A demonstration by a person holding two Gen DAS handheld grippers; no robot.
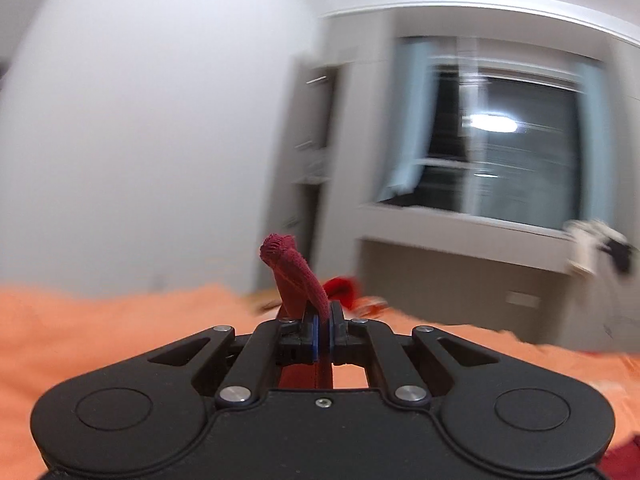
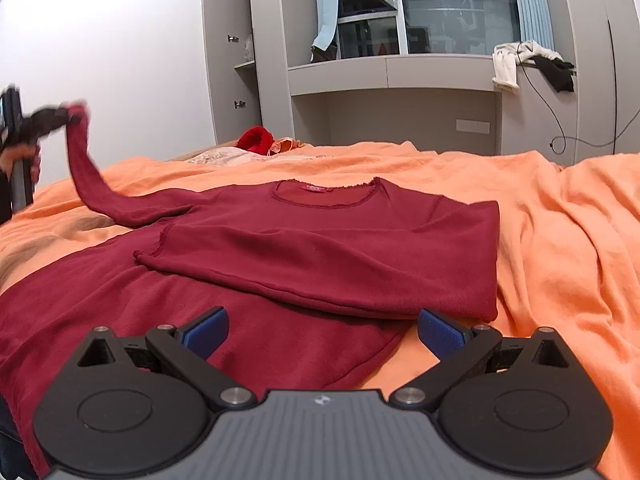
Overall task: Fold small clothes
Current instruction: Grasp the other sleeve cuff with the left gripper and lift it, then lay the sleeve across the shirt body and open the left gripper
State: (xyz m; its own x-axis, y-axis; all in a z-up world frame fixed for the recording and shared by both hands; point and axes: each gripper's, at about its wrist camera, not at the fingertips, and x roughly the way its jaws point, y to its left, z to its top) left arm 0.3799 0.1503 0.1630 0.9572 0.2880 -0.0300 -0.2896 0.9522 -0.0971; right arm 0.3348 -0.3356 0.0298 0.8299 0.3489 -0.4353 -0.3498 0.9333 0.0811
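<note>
A dark red long-sleeved shirt (image 2: pixel 320 248) lies on the orange bedspread (image 2: pixel 560 240), its right sleeve folded across the chest. My left gripper (image 1: pixel 323 320) is shut on the cuff of the left sleeve (image 1: pixel 292 268) and holds it raised above the bed; it shows at the far left of the right wrist view (image 2: pixel 74 116), with the sleeve (image 2: pixel 92 184) hanging down to the shirt. My right gripper (image 2: pixel 322 330) is open and empty, just above the shirt's lower hem.
A bright red item (image 2: pixel 256 140) and pale cloths (image 2: pixel 224 158) lie at the far edge of the bed. Grey cabinets and a window ledge (image 2: pixel 388 72) stand behind, with clothes (image 2: pixel 528 60) and a cable draped on the right.
</note>
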